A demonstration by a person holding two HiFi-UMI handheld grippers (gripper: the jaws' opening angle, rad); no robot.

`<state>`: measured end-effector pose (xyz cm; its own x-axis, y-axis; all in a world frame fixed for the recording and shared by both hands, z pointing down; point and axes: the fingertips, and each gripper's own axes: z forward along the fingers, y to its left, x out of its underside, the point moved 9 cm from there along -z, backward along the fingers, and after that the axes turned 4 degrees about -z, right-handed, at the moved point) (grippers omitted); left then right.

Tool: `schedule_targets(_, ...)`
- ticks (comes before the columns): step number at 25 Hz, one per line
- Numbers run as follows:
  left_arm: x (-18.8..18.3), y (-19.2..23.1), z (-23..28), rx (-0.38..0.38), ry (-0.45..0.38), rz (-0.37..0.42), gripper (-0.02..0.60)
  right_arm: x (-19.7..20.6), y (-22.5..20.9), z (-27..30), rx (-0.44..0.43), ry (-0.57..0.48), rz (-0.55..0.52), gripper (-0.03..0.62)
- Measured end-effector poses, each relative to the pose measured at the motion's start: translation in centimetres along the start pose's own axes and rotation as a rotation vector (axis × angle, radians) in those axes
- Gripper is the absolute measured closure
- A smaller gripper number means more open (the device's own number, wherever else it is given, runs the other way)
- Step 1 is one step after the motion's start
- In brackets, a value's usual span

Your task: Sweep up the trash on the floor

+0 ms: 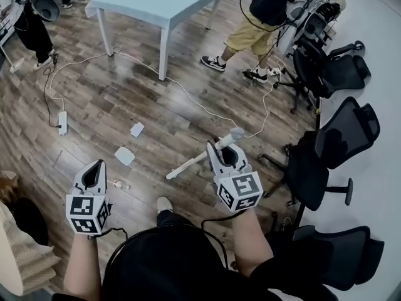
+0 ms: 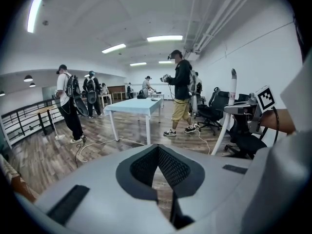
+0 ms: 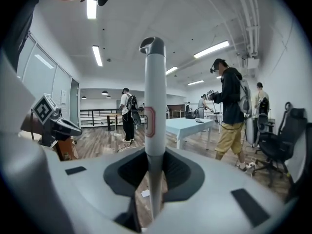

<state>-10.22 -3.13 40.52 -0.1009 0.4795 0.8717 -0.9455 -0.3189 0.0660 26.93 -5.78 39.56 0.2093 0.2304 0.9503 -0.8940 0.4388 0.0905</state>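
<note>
My right claw [image 1: 220, 148] pinches the white broom handle [image 1: 188, 164], my left claw [image 1: 96, 166] is pressed together with nothing inside, and two paper scraps [image 1: 124, 155] lie on the wooden floor [image 1: 125, 93] just ahead of it.

Floor [image 1: 125, 99]: wood-grain planks, slight sheen.
Broom handle [image 1: 188, 165]: smooth white, semi-gloss.
Trash scraps [image 1: 124, 155]: white paper, crumpled.
Left hand-held gripper [image 1: 96, 166], right hand-held gripper [image 1: 220, 147]: matt grey plastic.
</note>
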Motion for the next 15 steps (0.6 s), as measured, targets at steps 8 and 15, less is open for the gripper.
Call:
schedule_targets(8, -0.6, -1.2, 3.0, -0.029, 0.045, -0.003, 0.584, 3.2, -3.5, 2.0, -0.041, 0.081, -0.026, 0.503)
schedule_targets(15, 0.2, -2.1, 3.3, -0.031, 0.084, 0.007, 0.584, 6.6, -6.9, 2.2, -0.054, 0.181, -0.064, 0.503)
